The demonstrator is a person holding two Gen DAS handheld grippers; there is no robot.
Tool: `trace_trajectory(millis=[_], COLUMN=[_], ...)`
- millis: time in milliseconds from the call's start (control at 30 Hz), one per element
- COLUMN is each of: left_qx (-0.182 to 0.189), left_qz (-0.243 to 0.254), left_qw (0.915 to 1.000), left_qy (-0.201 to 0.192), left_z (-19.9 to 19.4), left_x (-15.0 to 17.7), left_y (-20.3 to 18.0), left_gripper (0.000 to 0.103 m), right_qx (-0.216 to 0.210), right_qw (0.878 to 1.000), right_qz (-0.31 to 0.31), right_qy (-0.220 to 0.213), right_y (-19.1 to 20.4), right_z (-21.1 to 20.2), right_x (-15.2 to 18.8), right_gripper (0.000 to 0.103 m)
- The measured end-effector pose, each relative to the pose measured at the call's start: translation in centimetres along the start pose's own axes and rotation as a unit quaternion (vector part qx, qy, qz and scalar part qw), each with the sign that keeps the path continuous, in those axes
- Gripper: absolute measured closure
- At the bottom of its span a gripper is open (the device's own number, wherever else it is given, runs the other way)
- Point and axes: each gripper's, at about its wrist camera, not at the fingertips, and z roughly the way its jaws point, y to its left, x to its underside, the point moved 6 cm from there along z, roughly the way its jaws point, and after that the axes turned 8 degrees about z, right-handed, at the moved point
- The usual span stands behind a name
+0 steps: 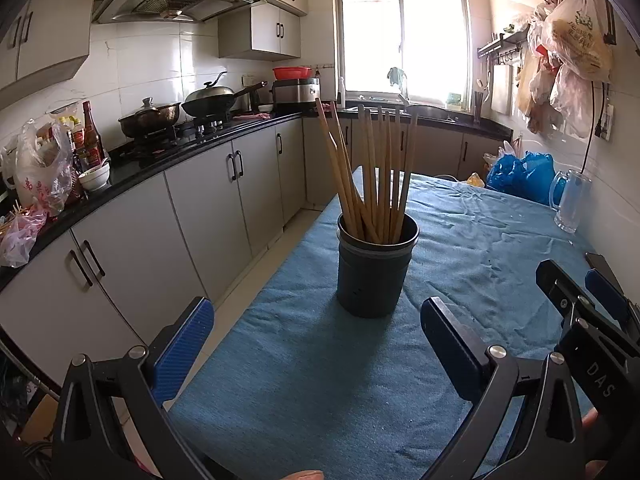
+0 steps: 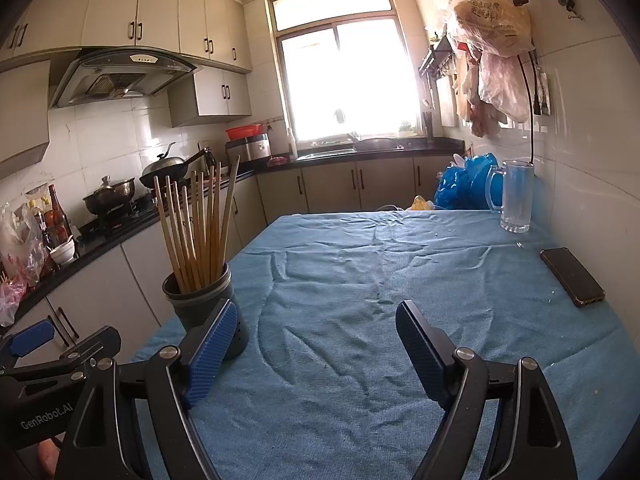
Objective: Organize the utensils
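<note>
Hovering left claw (image 1: 318, 328), prongs apart

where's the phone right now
The phone lies flat on the blue tablecloth at the table's right edge in the right wrist view, nearer the camera than the glass mug.

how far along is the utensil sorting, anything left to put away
Done: the chopsticks all stand in the dark holder on the blue cloth. In hand: nothing; left gripper and right gripper are open and empty. Left: no loose utensils visible on the cloth.
</note>
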Motion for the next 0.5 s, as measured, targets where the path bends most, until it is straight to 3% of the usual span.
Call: trace_trajectory(millis=[500], left_qx=[0.007], left_qz=[0.001], left_qw=[1.0000], left_qy=[0.006], left_z=[0.33], left_x=[0.38], left_y=[-0.01], left_gripper=[0.000], right_qx=[0.001], right_qw=[1.000], right_qz=[-0.003], right_qy=[0.002], right_y=[0.11], right_z=[-0.01], right_x=[0.20], right_gripper=[0.016])
